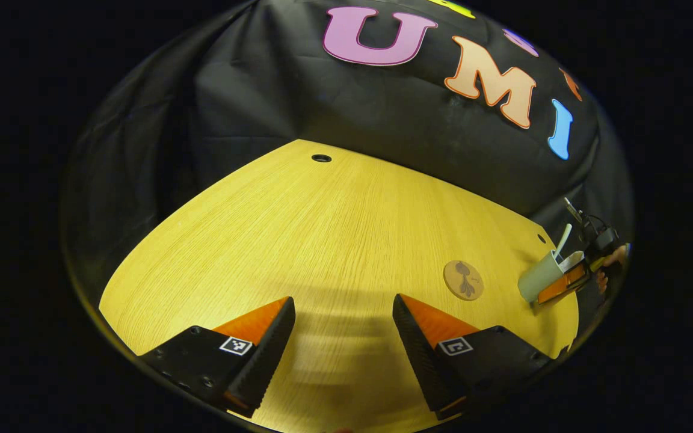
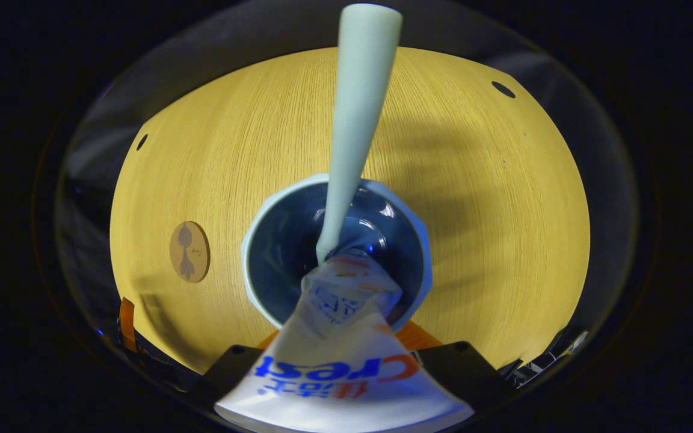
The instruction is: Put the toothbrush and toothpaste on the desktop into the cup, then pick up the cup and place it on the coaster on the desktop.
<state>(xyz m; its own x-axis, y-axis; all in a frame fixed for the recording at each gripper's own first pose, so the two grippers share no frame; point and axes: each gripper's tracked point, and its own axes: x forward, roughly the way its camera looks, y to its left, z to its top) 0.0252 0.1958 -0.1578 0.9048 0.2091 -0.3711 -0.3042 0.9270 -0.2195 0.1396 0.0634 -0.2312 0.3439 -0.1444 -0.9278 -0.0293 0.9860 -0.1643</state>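
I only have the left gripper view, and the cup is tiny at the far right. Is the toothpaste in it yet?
Observer: Partly. In the right gripper view the toothpaste has its narrow end down inside the cup, and its wide end sticks out above the rim.
Operator: Is the right gripper gripping it?
Observer: I cannot tell. The tube's wide end covers the fingers of the right gripper.
Operator: And the toothbrush?
Observer: The toothbrush reaches down to the cup's bottom, right beside the tube's end.
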